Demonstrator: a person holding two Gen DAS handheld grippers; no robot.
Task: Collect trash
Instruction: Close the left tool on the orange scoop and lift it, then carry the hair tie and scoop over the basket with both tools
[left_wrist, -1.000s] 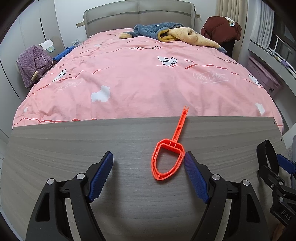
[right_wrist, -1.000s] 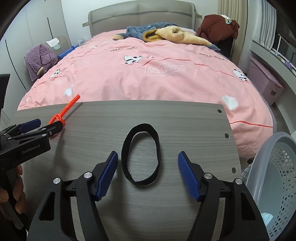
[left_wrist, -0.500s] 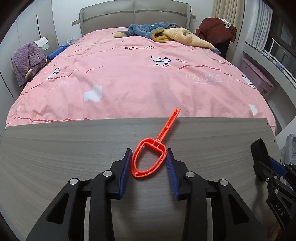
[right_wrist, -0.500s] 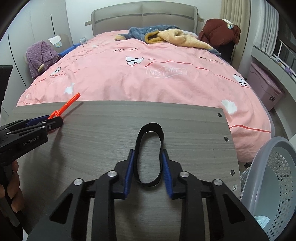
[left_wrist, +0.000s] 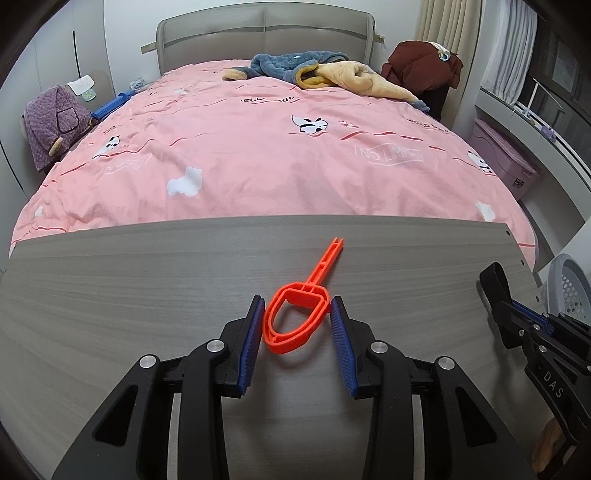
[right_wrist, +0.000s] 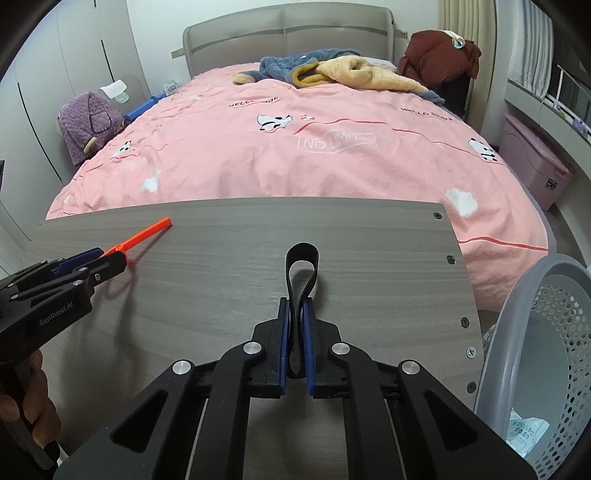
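Orange plastic, shaped like a small scoop frame with a long straight handle, sits between the blue pads of the left gripper (left_wrist: 297, 325): this orange scoop (left_wrist: 295, 321) is clamped at its looped end, its handle pointing away toward the bed, over the grey wood-grain table (left_wrist: 110, 295). The jaws stand narrowly apart, only as wide as the loop they press on.

To its right, the right gripper (right_wrist: 294, 325) has its jaws pressed together on a black band (right_wrist: 302, 266), squeezing the loop flat so that its free end stands up beyond the pads. The gripper bodies carry white lettering: "GenRobot.AI" on the left one in the right wrist view, "DAS" on the right one in the left wrist view.

Just off the table's right edge stands a grey perforated basket (right_wrist: 546, 332) with a crumpled printed wrapper (right_wrist: 526, 430) at its bottom; the print is too small to read.

Beyond the table lies a bed with a pink duvet (right_wrist: 295, 147) printed with "NO LIMITS" and "HELLO".
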